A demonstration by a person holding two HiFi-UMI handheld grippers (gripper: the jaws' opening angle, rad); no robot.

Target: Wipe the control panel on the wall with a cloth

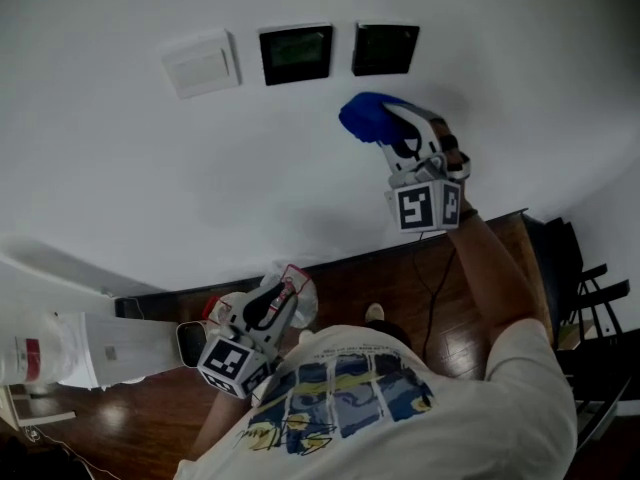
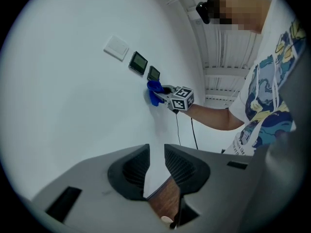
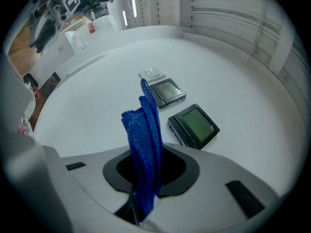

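Note:
Two dark control panels (image 1: 296, 54) (image 1: 385, 49) hang on the white wall beside a white switch plate (image 1: 200, 65). My right gripper (image 1: 385, 130) is raised just below the right-hand panel, shut on a blue cloth (image 1: 368, 116). In the right gripper view the cloth (image 3: 146, 130) stands up between the jaws of the right gripper (image 3: 146, 174). It is close to the nearer panel (image 3: 195, 125) and not on it, and the other panel (image 3: 167, 92) lies beyond. My left gripper (image 1: 283, 290) hangs low by the person's waist. Its jaws (image 2: 156, 169) stand a little apart, holding nothing.
A wooden floor (image 1: 400, 288) runs below the wall, with a dark cable (image 1: 428, 288) hanging down to it. A white unit with a bottle (image 1: 60, 353) is at the lower left. A black chair (image 1: 585, 278) stands at the right. Crumpled plastic with red print (image 1: 298, 290) lies near the left gripper.

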